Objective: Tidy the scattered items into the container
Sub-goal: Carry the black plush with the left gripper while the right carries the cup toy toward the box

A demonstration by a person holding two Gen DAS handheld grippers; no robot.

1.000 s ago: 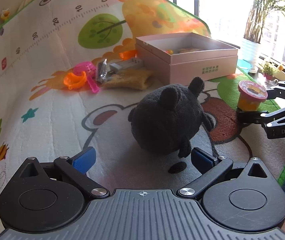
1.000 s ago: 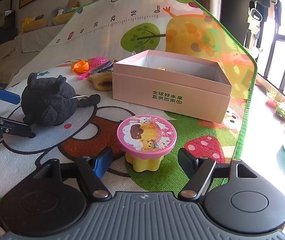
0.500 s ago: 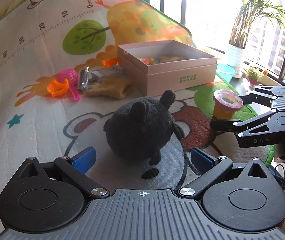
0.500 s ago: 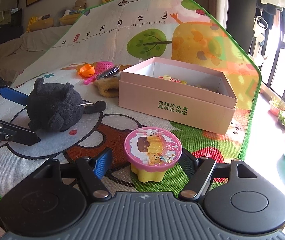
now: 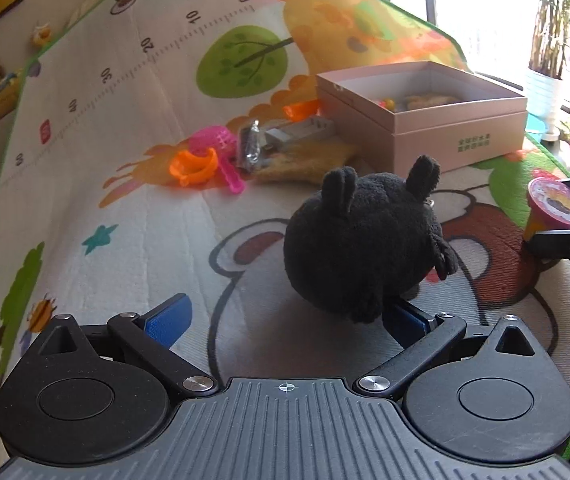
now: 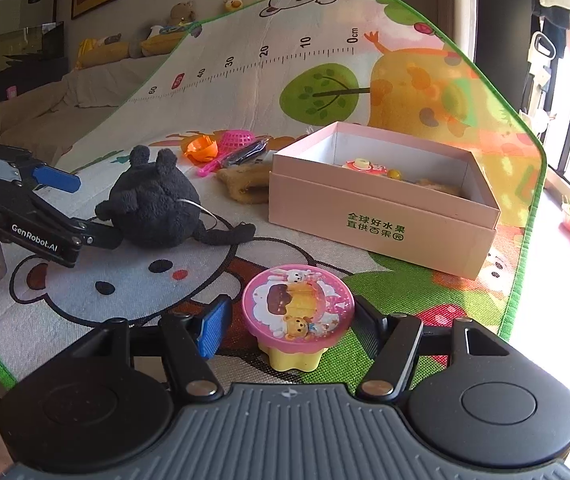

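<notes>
Two open grippers: left [image 5: 285, 320] by soft plush [image 5: 365, 248] at 1 o'clock; right [image 6: 289, 320] closing around light, stiff cup [image 6: 297, 320], below lid.

Plush toy [image 6: 153, 204] on the play mat [image 6: 245, 80], left of the open box [image 6: 381, 208]; jelly cup [image 6: 299, 314] in front of the box, right of the plush. Toy strainer [image 6: 231, 142], ring-shaped toy [image 6: 201, 148] and wrapped packet [image 6: 245, 152] grouped behind the plush, left of the box. Small items inside the box.
</notes>
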